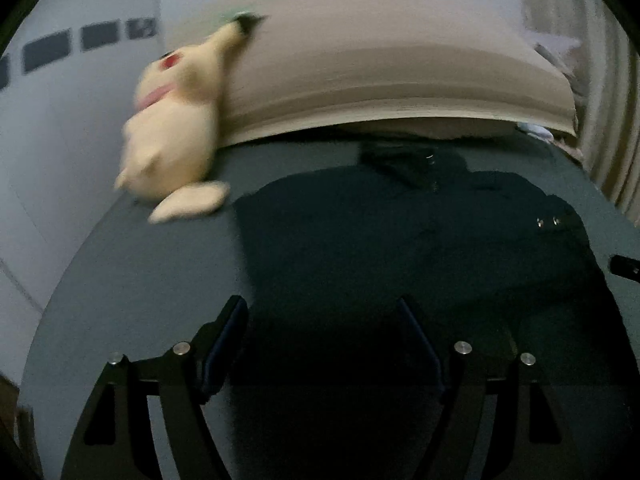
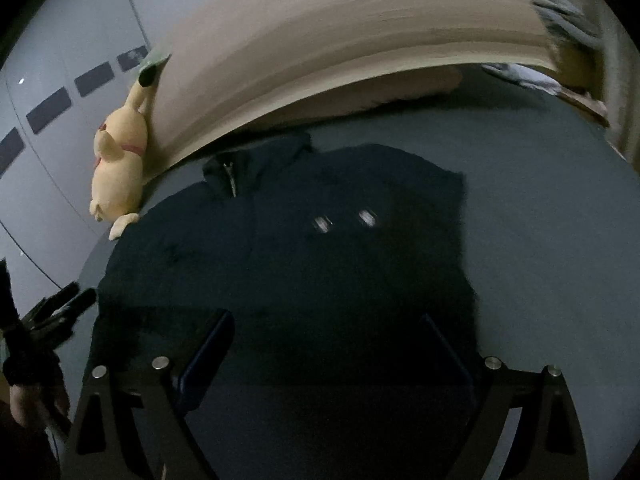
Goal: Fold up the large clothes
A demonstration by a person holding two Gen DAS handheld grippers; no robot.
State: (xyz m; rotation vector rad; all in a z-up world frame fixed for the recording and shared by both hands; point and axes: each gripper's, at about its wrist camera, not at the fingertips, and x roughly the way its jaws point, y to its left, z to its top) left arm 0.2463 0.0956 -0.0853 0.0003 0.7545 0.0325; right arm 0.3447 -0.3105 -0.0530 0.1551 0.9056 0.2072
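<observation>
A large dark jacket (image 1: 420, 240) lies spread flat on the grey-blue bed sheet (image 1: 140, 280), its collar and zip toward the headboard. It also shows in the right wrist view (image 2: 300, 248), with two metal snaps (image 2: 346, 220) on the chest. My left gripper (image 1: 324, 320) is open and empty, hovering over the jacket's near left part. My right gripper (image 2: 328, 332) is open and empty over the jacket's near hem. The left gripper also shows at the left edge of the right wrist view (image 2: 60, 308).
A yellow plush toy (image 1: 176, 132) leans against the tan headboard (image 1: 380, 80) at the bed's far left; it also shows in the right wrist view (image 2: 118, 172). A white wall runs along the left. Curtains and small clutter (image 2: 560, 12) sit at the far right.
</observation>
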